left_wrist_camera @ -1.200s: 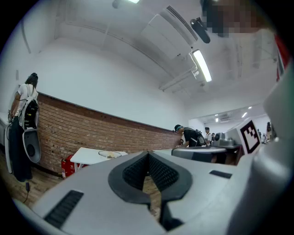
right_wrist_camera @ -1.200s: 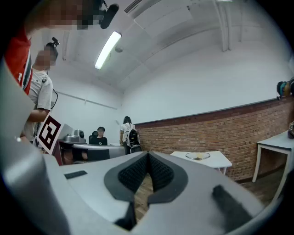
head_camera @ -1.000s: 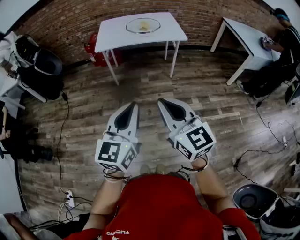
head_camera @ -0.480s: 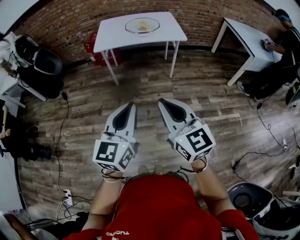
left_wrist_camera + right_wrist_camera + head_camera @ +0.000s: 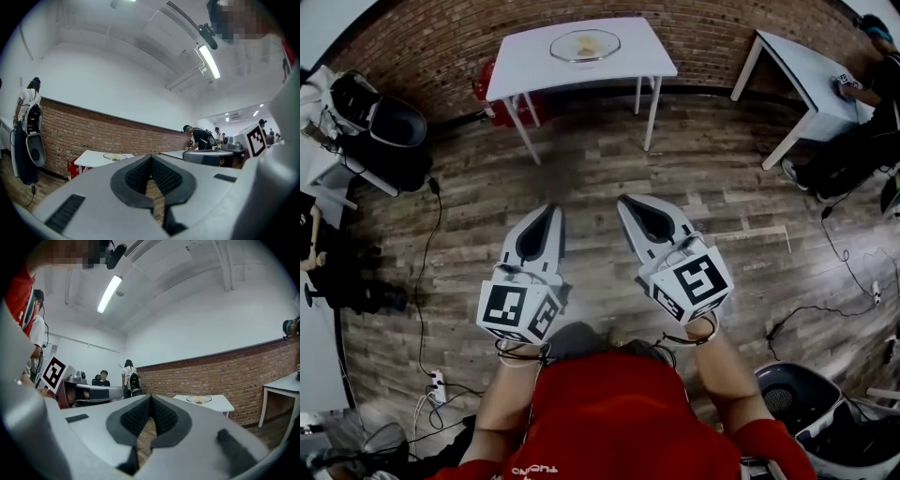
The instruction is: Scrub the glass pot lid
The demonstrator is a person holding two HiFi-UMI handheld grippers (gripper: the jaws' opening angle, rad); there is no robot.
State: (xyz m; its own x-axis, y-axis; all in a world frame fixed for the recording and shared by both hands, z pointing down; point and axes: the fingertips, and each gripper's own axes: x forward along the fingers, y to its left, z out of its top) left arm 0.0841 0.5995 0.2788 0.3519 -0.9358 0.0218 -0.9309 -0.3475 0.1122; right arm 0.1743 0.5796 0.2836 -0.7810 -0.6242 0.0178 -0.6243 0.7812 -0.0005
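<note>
The glass pot lid (image 5: 585, 44) lies on a white table (image 5: 534, 66) by the brick wall, across the room from me. Something yellowish shows under its glass. Both grippers are held side by side at waist height over the wooden floor, well short of the table. My left gripper (image 5: 551, 209) is shut with nothing in it, and so is my right gripper (image 5: 623, 201). In the left gripper view the gripper (image 5: 151, 158) has its pads pressed together, with the lid (image 5: 115, 156) small beyond. The right gripper view shows the shut gripper (image 5: 151, 399) and the lid (image 5: 198, 400) on its table (image 5: 215, 405).
A second white table (image 5: 811, 75) stands at the right with a seated person (image 5: 867, 66) at it. Black bags and a chair (image 5: 380, 131) sit at the left. Cables (image 5: 427, 281) run over the floor, a red object (image 5: 487, 98) is under the near table, and a bin (image 5: 802, 403) is at lower right.
The view has shifted slightly, the table sitting a little higher in the frame. My left gripper has drifted a little left and down. Both grippers stay shut.
</note>
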